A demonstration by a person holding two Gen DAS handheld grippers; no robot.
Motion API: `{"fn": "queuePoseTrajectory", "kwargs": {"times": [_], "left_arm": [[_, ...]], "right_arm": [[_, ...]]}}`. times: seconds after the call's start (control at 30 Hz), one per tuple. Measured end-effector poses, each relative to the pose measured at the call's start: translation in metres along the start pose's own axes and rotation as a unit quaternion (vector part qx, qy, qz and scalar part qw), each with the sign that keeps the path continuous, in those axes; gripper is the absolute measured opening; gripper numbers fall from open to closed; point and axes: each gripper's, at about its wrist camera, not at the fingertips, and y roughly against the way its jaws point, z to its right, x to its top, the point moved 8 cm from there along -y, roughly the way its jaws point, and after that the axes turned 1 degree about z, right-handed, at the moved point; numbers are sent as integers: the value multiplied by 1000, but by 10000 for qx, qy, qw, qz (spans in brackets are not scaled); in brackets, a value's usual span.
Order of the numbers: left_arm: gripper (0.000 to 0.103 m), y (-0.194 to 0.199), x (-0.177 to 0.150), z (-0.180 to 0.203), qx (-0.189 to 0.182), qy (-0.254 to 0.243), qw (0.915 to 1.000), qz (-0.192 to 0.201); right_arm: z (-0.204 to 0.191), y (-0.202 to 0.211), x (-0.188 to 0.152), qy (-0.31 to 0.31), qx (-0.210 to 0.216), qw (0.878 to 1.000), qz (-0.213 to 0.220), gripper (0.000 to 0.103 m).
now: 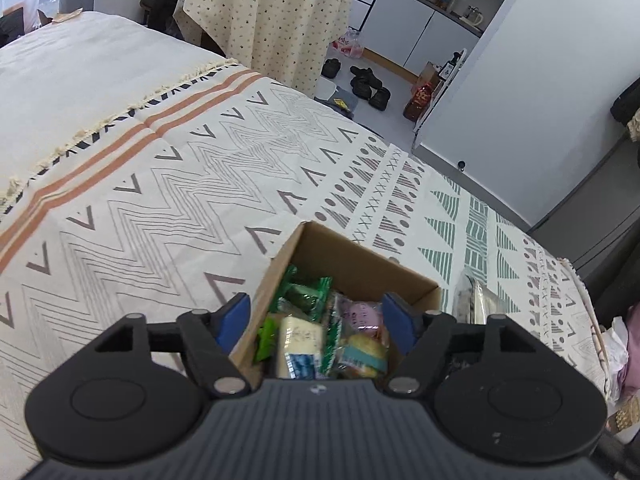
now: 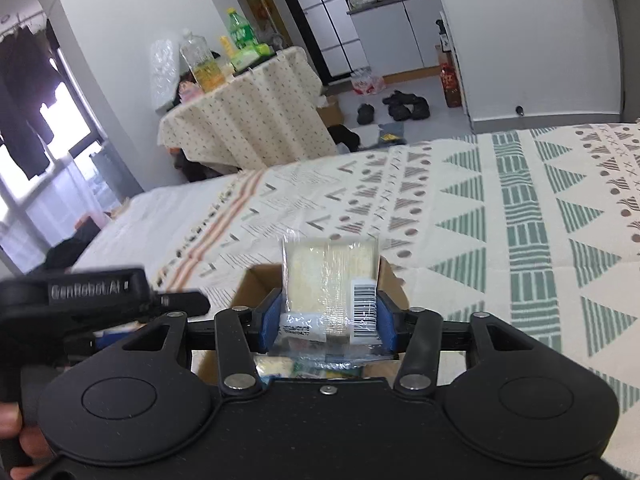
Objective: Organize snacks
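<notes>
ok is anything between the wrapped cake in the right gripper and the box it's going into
Nothing visible blocks it. The right gripper holds the wrapped cake just above the open cardboard box, whose top is uncovered, with other snacks inside.

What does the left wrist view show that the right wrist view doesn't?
Only the left wrist view: wrapped snacks piled inside the brown cardboard box, seen between the open left gripper, plus a clear plastic bag beside it. Only the right wrist view: the right gripper shut on a clear-wrapped pale cake snack, held above the box, and the other handheld gripper. Both: the box and the patterned bedspread.
</notes>
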Motion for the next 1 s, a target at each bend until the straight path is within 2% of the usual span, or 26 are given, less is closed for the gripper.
{"fn": "queuePoseTrajectory", "kwargs": {"times": [0.1,0.27,0.33,0.47,0.63,0.7,0.77,1.0], "left_arm": [[77,5,-1,-6,36,-10,10000,-18],[88,18,-3,-13,30,-74,10000,-51],[89,22,-6,-13,17,-176,9998,-103],[90,33,-12,-11,-13,-350,9993,-135],[91,51,-20,-3,-94,-558,9983,-135],[95,60,-23,1,-144,-642,9978,-93],[97,68,-27,5,-196,-713,9972,-76],[98,94,-48,20,-287,-1076,9938,-53]], "right_arm": [[-5,8,7,7,95,9999,122,55],[-3,27,11,-93,-99,9998,160,57],[-3,36,10,-69,-160,9998,128,58],[-3,56,7,-103,-280,9994,163,69],[0,80,2,-209,-367,9989,191,70],[2,89,0,-221,-407,9987,209,73],[5,99,-1,-262,-455,9983,251,81],[9,136,-10,-356,-531,9973,354,92]]}}
